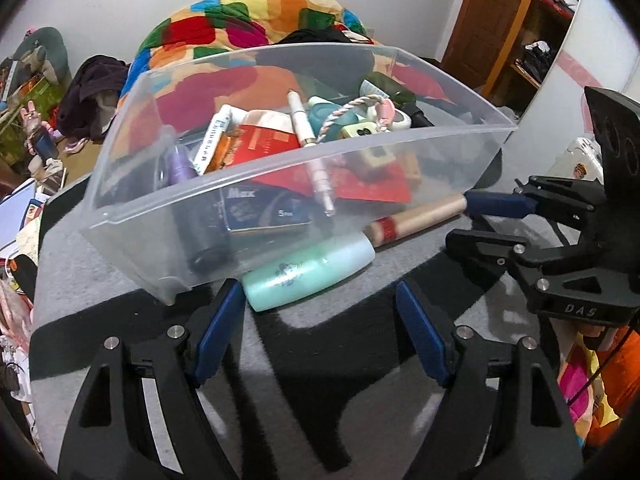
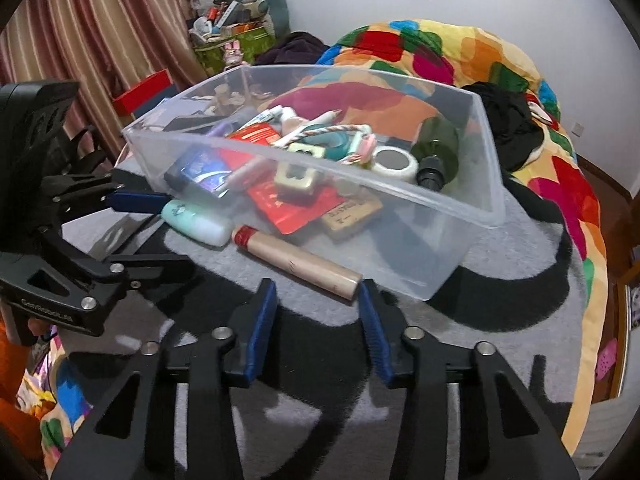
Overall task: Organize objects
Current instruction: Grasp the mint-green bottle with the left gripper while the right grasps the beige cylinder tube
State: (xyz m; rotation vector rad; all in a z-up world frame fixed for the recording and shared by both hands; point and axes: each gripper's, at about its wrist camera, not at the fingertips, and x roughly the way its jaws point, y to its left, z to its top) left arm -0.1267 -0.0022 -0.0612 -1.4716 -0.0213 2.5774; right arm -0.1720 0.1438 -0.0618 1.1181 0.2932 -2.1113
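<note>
Closest to the cameras are the two black tongs with blue pads, both spread wide with nothing between the fingers: the left gripper (image 1: 320,328) sits low over the grey-and-black patterned mat (image 1: 340,380), its left pad right next to the end of a mint-green plastic bottle (image 1: 308,276) lying on its side, and I can't tell if they touch. The right gripper (image 2: 318,320) comes at the other end of the row, its right pad just beside the blunt end of a tan cardboard tube with a red band (image 2: 296,266), again can't say if there's contact. Bottle and tube lie end to end on the mat, pressed along the near wall of a clear plastic storage bin (image 2: 460,208). The bin is already packed with stuff: a red flat packet (image 2: 296,206), a roll of white tape (image 2: 394,164), a dark green bottle with a black cap (image 2: 436,152), a white pen-like tube (image 1: 302,120), a purple little bottle (image 1: 180,166) and a blue box marked Max (image 1: 260,212). Behind the bin's far edge there's a rumpled multicoloured quilt (image 2: 460,52), then a striped curtain (image 2: 100,32) off to one side.
</note>
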